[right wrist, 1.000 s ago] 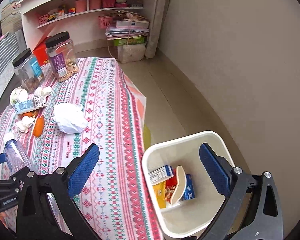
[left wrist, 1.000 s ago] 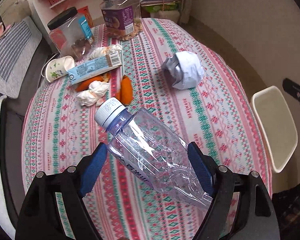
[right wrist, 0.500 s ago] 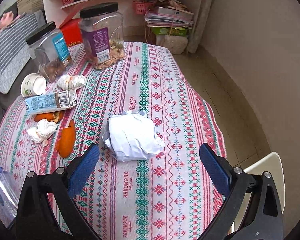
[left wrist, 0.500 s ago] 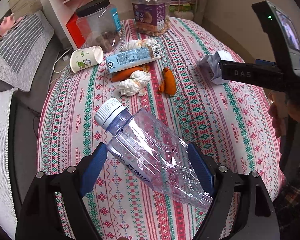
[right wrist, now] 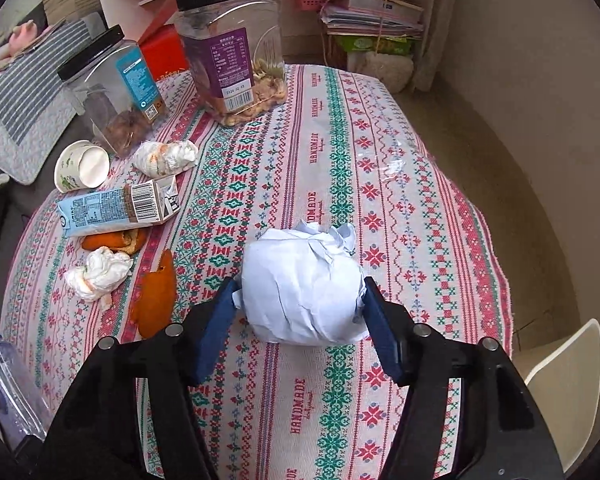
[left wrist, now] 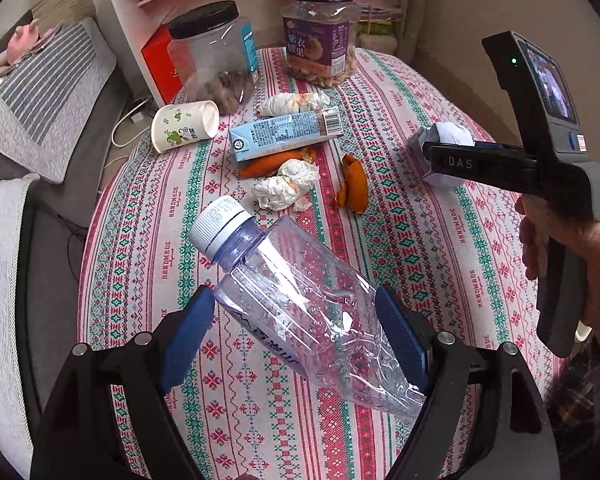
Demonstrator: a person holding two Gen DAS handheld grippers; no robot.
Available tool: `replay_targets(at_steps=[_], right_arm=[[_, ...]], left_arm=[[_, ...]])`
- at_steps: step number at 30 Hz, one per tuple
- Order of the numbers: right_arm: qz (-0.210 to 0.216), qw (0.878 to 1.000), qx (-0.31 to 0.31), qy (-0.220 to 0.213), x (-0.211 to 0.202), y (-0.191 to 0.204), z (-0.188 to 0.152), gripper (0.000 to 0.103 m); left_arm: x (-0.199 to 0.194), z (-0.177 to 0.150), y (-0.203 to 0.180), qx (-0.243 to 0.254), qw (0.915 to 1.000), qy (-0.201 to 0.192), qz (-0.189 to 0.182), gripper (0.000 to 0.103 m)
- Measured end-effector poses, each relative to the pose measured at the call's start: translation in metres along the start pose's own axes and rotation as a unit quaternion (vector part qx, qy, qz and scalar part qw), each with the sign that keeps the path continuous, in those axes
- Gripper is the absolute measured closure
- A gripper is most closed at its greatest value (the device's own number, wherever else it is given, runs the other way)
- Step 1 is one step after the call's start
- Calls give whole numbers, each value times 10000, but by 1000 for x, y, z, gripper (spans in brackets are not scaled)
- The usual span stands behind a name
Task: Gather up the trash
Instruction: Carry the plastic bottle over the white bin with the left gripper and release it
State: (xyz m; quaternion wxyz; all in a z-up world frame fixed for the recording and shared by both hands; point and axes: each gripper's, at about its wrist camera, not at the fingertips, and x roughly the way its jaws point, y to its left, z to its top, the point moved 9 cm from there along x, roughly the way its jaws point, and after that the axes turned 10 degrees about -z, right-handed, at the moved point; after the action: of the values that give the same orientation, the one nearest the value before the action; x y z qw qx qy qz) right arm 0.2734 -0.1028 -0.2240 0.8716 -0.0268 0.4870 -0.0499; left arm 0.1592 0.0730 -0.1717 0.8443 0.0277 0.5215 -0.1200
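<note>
Round table, patterned cloth point(right wrist: 420, 208); shelves behind. Your left gripper point(left wrist: 296, 328) clamps plastic bottle point(left wrist: 300, 304). Your right gripper point(right wrist: 300, 308) closing around paper ball point(right wrist: 300, 288), pads touching. Orange peel point(right wrist: 156, 300), tissue wad point(right wrist: 100, 272), milk carton point(right wrist: 116, 208) beside.

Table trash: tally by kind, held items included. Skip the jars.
Plastic bottle: 1
Crumpled paper ball: 1
Paper cup: 1
Drink carton: 1
Tissue wads: 2
Orange peel pieces: 2
Total: 8
</note>
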Motion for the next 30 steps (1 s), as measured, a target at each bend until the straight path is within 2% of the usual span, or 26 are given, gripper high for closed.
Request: replay_targets(at_steps=[3, 9, 16, 30], right_arm=[[82, 10000, 25, -31, -10, 3, -4, 45], [190, 9989, -154, -393, -49, 7, -4, 46], [237, 9974, -328, -588, -83, 7, -17, 45], [95, 9958, -316, -854, -119, -32, -35, 45]], left_arm=[[-5, 4, 4, -75, 9999, -121, 64, 23], [-16, 13, 9, -136, 9990, -385, 179, 23], [-24, 17, 4, -89, 9981, -544, 266, 23], [-25, 25, -19, 56, 9966, -761, 306, 23]])
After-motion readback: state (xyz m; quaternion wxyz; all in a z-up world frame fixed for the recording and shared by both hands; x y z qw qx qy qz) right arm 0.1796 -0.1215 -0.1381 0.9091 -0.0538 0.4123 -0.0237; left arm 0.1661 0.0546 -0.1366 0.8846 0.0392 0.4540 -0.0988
